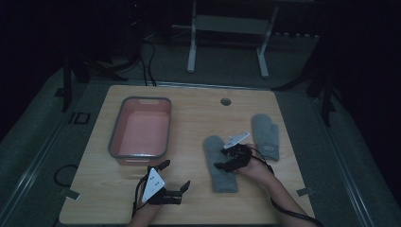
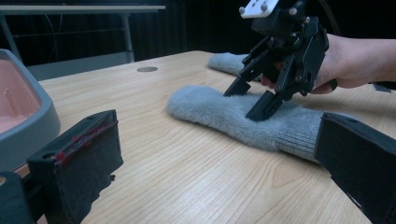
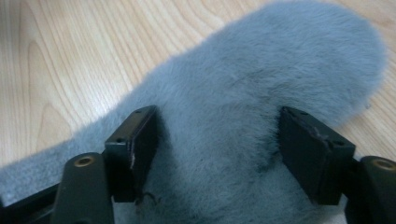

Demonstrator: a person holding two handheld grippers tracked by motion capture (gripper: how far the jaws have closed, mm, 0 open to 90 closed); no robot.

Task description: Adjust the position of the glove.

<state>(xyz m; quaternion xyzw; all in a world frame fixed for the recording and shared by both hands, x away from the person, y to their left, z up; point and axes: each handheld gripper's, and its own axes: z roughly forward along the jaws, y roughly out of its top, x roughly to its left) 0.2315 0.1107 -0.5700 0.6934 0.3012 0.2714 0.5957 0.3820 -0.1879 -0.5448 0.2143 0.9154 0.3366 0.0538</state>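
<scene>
A light wooden table (image 1: 189,198) is being viewed from above. On its left part a grey-rimmed tub (image 1: 140,126) with a pink inside is standing. Two grey fleece mittens are lying on the right part: the near mitten (image 1: 218,163) and, farther right and well apart from it, the far mitten (image 1: 265,135). A round grommet hole (image 1: 225,101) is being shown near the table's far edge.

The right gripper (image 1: 226,158) is being held by the right hand (image 1: 257,169) over the near mitten. Its jaws are being kept spread, and both tips are being pressed down into the fleece, with the pile bulging between them. In the left gripper view the right gripper (image 2: 252,100) is being seen tilted downward, its tips sunk into the near mitten (image 2: 219,109), whose ribbed cuff is pointing toward the camera. In the right gripper view the near mitten (image 3: 224,121) is being straddled by the two black jaws; nothing is being clamped yet.

The left gripper (image 1: 176,176) is being held low at the table's near edge, just in front of the tub, with its jaws released wide and nothing between them. Red marks are being shown on one of its pads (image 2: 88,154).
</scene>
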